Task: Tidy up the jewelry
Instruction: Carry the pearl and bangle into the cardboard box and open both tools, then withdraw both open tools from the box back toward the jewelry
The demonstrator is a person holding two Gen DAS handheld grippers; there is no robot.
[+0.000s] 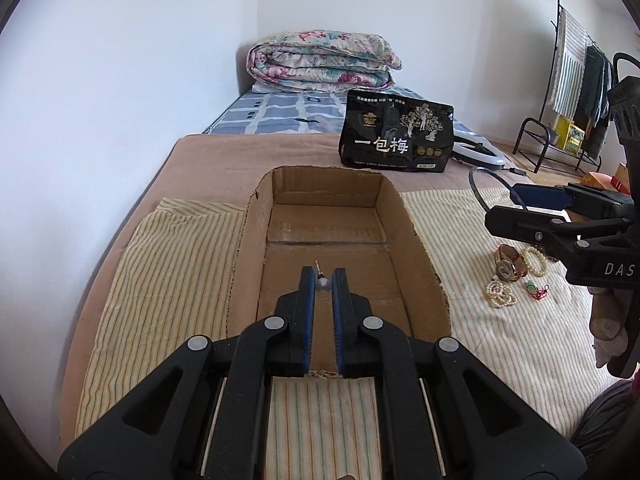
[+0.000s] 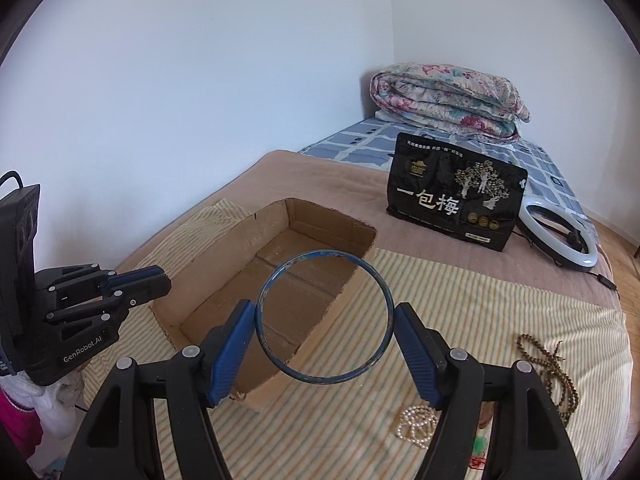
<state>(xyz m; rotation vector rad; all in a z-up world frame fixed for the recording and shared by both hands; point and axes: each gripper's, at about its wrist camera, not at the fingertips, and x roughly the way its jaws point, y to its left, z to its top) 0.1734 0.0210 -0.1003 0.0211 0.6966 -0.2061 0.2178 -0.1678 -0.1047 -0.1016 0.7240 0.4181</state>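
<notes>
The right gripper [image 2: 325,346] holds a thin blue bangle [image 2: 324,316] across its width, jaws spread wide against its rim, over the near edge of the cardboard box [image 2: 224,256] on the bed. The bangle looks rigid, light and smooth, so it could slip; gripping it across the widest part seems safest. The left gripper [image 1: 323,280] is closed almost fully on one tiny pearl earring [image 1: 321,278] above the box floor; it looks delicate and easy to drop. On the striped cloth [image 1: 500,340] lie one watch [image 1: 507,265], two pearl strands [image 1: 500,295], a dark bead string [image 2: 554,372] and a small red-green charm [image 1: 536,288].
</notes>
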